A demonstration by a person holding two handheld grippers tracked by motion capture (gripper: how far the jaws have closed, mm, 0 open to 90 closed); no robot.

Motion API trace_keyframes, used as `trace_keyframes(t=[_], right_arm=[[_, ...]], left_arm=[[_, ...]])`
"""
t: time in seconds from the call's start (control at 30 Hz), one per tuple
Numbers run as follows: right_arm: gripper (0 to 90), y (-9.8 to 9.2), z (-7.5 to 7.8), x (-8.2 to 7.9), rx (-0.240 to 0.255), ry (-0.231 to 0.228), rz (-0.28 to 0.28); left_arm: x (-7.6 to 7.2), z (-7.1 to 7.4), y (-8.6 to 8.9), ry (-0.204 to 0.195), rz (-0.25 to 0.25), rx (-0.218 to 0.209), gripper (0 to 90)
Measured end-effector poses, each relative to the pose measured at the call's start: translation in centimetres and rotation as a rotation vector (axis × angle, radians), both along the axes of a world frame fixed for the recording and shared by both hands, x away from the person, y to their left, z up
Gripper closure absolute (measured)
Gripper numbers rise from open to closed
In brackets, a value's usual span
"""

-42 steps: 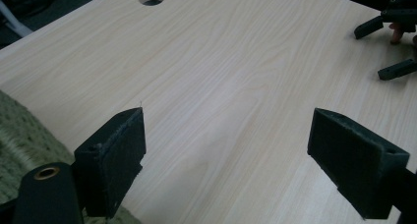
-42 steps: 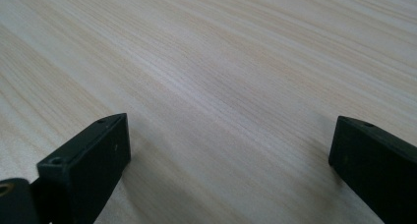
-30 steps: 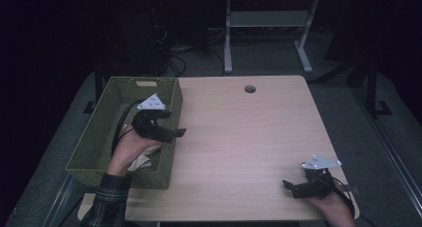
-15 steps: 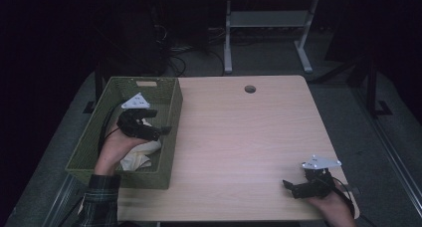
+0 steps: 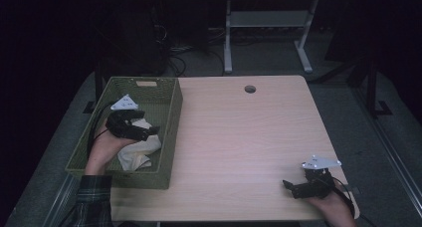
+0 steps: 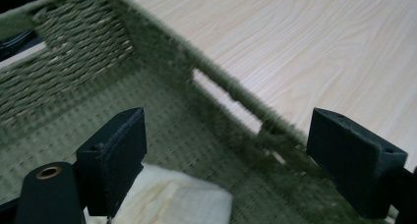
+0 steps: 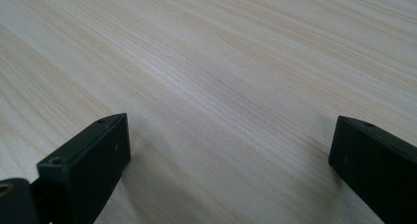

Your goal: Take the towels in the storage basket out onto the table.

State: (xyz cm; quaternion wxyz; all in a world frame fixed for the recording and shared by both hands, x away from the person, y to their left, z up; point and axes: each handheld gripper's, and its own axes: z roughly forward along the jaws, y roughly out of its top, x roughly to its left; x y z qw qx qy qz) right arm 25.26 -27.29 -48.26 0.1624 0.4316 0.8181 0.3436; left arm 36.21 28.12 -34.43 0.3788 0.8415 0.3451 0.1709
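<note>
The left tongs (image 5: pixel 149 132) hang spread apart inside the green woven basket (image 5: pixel 169 115) at the bench's left edge, just above the white cloth (image 5: pixel 142 150); the right tongs (image 5: pixel 290 187), also apart, rest near the bench's front right corner

dark room, grey floor (image 5: pixel 278 67), white desk frame (image 5: pixel 263 23), tangled cables (image 5: pixel 184 48)

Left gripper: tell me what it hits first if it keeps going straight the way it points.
Most likely the basket's woven side wall, which crosses between the open jaws of the left gripper just ahead. The white cloth lies below the jaws, probably under that line. Beyond the wall is bare table.
</note>
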Motion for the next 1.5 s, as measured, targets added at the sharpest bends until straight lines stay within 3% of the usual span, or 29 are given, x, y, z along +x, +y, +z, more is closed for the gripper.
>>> trace_keyframes(t=[0.53, 0.87, 1.07, 1.5], right_arm=[[1.7, 0.0, 0.0, 0.0, 0.0, 0.0, 0.001], [1.7, 0.0, 0.0, 0.0, -0.001, 0.0, 0.001], [1.7, 0.0, 0.0, 0.0, -0.001, 0.0, 0.001], [1.7, 0.0, 0.0, 0.0, -0.001, 0.0, 0.001]], left_arm=[[1.5, -4.0, 1.9, 0.068, 0.042, 0.133, 14.5], [2.1, -6.1, 2.5, 0.161, 0.079, 0.193, 14.5], [2.4, -7.1, 2.4, 0.228, 0.085, 0.249, 14.5], [2.7, -8.5, 2.3, 0.346, 0.112, 0.306, 20.1]])
